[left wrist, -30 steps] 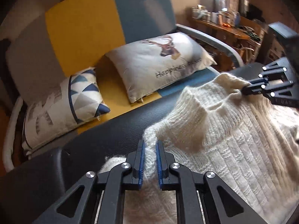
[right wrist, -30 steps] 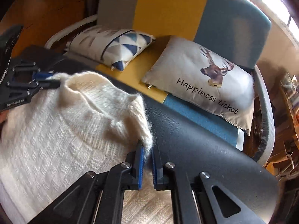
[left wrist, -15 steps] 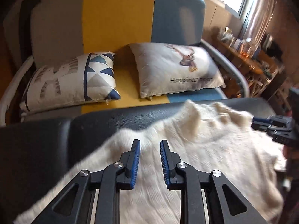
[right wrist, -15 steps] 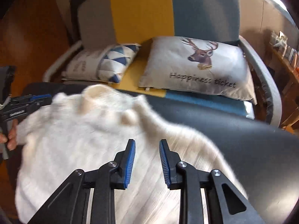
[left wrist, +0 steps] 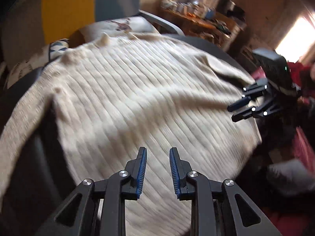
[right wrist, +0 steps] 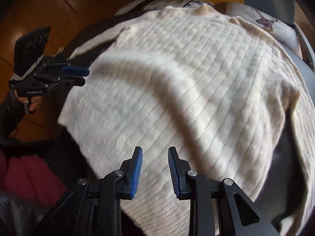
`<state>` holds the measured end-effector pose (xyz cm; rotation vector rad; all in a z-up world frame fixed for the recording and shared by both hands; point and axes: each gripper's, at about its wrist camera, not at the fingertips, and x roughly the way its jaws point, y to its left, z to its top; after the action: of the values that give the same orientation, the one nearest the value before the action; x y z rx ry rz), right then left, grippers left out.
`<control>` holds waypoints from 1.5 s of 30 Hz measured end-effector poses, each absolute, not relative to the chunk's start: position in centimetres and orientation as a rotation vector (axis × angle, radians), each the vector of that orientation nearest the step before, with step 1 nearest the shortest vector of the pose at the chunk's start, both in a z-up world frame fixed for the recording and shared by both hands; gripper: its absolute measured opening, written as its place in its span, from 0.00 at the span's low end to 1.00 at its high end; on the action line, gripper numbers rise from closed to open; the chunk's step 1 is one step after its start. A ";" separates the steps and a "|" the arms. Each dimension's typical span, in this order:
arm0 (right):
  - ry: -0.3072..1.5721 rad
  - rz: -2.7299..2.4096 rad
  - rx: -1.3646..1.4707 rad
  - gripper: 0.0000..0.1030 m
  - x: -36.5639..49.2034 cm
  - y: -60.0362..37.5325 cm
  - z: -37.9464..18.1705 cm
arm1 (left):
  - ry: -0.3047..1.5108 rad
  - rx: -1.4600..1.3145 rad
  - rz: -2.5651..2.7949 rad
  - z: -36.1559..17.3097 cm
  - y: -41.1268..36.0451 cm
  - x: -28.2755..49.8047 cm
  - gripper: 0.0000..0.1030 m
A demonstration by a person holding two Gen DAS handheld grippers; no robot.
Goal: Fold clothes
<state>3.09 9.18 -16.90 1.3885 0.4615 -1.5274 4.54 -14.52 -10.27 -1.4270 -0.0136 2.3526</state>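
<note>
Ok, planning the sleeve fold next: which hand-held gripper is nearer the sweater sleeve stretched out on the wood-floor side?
Left. The left hand-held gripper sits right beside that sleeve; the right hand-held gripper hovers over the sweater body, farther away.

The left tool (left wrist: 157, 153) has its fingers spread apart, gripping nothing. The right tool (right wrist: 155, 153) is likewise parted and empty.
</note>
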 end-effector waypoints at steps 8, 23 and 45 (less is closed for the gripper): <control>0.474 -1.735 1.373 0.34 7.3 11.1 -19.4 | 0.188 -1.501 2.356 -14.7 -11.3 9.1 0.50; 0.446 -1.838 1.290 0.12 9.9 10.0 -16.6 | -0.049 -1.325 2.438 -11.6 -14.0 10.3 0.10; 0.437 -1.983 1.338 0.10 10.6 12.3 -19.4 | -0.048 -1.459 2.474 -13.5 -16.8 11.9 0.00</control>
<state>10.56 12.30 -19.42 1.3376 0.4372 -1.9835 11.86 -16.84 -13.45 -1.4592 -0.0476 2.4739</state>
